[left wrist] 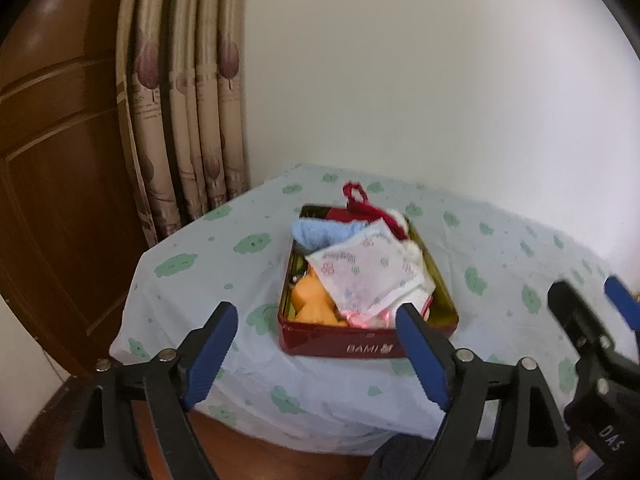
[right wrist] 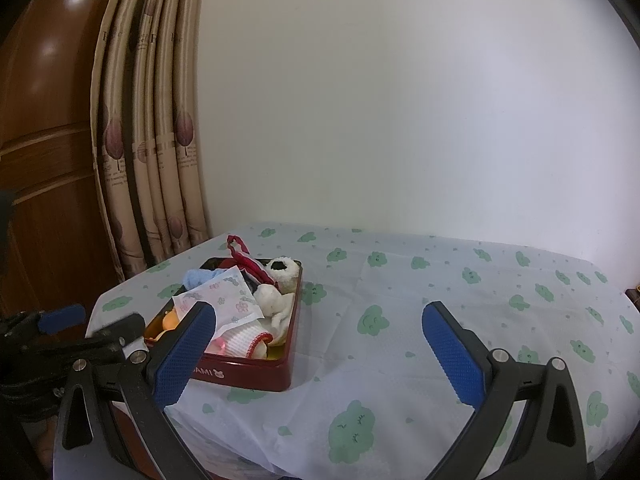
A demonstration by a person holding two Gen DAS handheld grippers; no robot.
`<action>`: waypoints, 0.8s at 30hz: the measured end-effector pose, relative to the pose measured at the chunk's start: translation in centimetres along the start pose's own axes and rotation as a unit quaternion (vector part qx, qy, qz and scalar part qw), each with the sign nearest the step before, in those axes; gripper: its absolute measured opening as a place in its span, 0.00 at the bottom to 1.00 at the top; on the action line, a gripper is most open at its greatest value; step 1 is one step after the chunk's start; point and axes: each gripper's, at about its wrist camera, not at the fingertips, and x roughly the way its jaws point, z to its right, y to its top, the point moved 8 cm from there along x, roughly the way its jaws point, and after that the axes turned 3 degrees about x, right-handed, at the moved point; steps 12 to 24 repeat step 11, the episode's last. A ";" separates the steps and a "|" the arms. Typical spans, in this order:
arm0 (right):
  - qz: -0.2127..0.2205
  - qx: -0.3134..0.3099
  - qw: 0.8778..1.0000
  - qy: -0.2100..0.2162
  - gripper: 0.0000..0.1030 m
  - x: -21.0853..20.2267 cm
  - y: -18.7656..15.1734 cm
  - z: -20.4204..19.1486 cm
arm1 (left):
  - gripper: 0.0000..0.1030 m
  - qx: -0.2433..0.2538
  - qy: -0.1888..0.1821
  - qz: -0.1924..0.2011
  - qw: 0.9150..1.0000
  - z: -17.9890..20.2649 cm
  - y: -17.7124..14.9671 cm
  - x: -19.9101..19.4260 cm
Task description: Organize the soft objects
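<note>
- A red tin (left wrist: 362, 346) is seen on a worktop (right wrist: 440, 280) covered with a cloud-print cloth, just ahead of the left hand-held gripper (left wrist: 318, 326).
- The left hand-held gripper is held wide open and empty; the right hand-held gripper (right wrist: 320, 340) is likewise spread open with nothing between its fingers.
- Inside the tin, soft objects are piled: a blue cloth (left wrist: 320, 232), a flower-print packet (left wrist: 360, 272), a white plush toy (right wrist: 276, 296) and something orange (left wrist: 312, 304).
- No loose items are seen on the cloth, so the gathering is judged nearly or fully done.

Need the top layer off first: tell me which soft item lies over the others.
The white flower-printed packet: flat and tilted across the red tin, over the blue cloth.
</note>
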 end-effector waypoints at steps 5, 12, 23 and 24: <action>-0.003 0.001 1.000 -0.002 1.00 0.2 -0.1 0.6 | 0.83 0.011 0.002 -0.002 1.000 0.6 -0.3 0.3; -0.021 0.020 0.999 -0.033 1.00 1.5 -0.1 4.9 | 0.83 0.029 0.034 0.007 0.999 0.9 -0.2 0.0; -0.021 0.020 0.999 -0.033 1.00 1.5 -0.1 4.9 | 0.83 0.029 0.034 0.007 0.999 0.9 -0.2 0.0; -0.021 0.020 0.999 -0.033 1.00 1.5 -0.1 4.9 | 0.83 0.029 0.034 0.007 0.999 0.9 -0.2 0.0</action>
